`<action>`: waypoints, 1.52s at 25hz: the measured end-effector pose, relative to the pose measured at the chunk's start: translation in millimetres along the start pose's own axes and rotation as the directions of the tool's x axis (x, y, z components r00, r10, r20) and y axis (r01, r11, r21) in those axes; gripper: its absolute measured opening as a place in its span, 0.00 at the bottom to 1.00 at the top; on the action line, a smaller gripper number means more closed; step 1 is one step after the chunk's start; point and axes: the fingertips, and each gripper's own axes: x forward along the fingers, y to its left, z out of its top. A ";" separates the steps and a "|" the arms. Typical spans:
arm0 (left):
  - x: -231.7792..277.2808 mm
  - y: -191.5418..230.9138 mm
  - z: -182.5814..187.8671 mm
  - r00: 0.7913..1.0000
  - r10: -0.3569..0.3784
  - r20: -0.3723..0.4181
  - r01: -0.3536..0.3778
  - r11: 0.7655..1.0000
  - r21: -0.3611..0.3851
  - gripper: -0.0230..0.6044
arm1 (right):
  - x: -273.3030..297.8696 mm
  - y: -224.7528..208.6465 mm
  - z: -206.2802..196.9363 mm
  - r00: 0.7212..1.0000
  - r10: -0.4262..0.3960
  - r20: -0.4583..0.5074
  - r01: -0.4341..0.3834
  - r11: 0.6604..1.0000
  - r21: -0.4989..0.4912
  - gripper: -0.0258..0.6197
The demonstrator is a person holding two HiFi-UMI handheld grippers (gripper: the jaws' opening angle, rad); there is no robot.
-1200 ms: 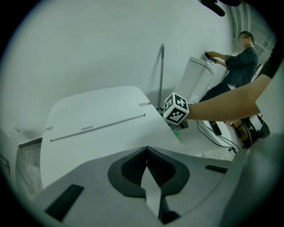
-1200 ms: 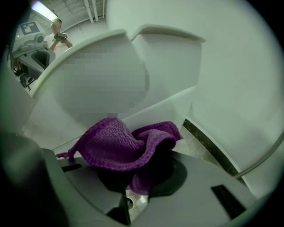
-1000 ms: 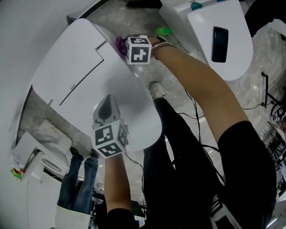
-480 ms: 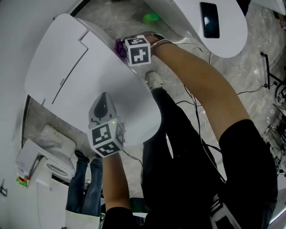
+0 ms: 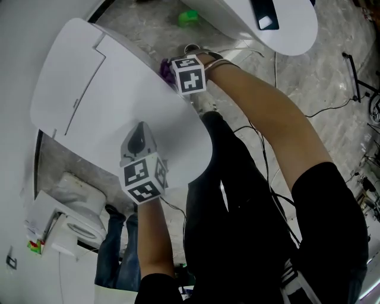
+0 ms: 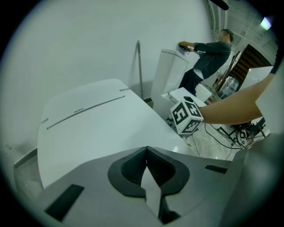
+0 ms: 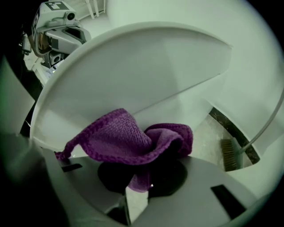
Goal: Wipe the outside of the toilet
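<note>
Writing is scarce in the head view: a tiny grey mark on top of the toilet (image 5: pixel 65 77), too small to read, and black-and-white squares on each cube (image 5: pixel 189 75). My left claw (image 5: pixel 140 132) hangs over the near part of the lid (image 5: pixel 154 107). My right claw (image 5: pixel 176 68) is at the toilet's right side, its jaws cut off from sight by the rim. A bit of purple cloth (image 5: pixel 165 66) peeks out just left of it. On the far floor lies a green thing (image 5: pixel 189 18), too blurred to name. A second toilet (image 5: pixel 291 29) is cut by the top edge. Legs (image 5: pixel 116 249) in jeans show near left.

In the left claw view my jaws are pressed together with nothing between them, over the lid (image 6: pixel 97 133). The grey mark is unreadable here too. Far right, a person (image 6: pixel 206 48) leans on another toilet.

In the right claw view my jaws are clamped on the cloth (image 7: pixel 128 142), which bunches over them just beside the toilet's (image 7: pixel 146 66) outer wall, under the rim. Whether it touches, I cannot tell. A brush (image 7: pixel 230 153) stands on the floor at right, its handle cut off.
</note>
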 end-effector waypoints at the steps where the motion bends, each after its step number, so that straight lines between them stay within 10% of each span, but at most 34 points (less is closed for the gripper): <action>1: 0.1 -4.3 -4.6 1.000 -0.005 -0.005 0.005 1.000 0.004 0.05 | 0.3 6.5 -4.1 1.000 0.004 0.000 -0.004 1.000 0.004 0.14; 21: 3.0 -69.9 -62.6 0.992 -0.100 -0.077 0.107 0.989 0.098 0.05 | 1.8 108.7 -52.9 0.998 -0.044 0.051 0.040 0.996 0.079 0.14; 38: -54.9 -135.4 -146.8 0.998 -0.033 -0.044 0.032 0.999 -0.030 0.05 | 4.0 204.4 -79.7 0.998 -0.051 0.047 0.049 0.998 0.037 0.14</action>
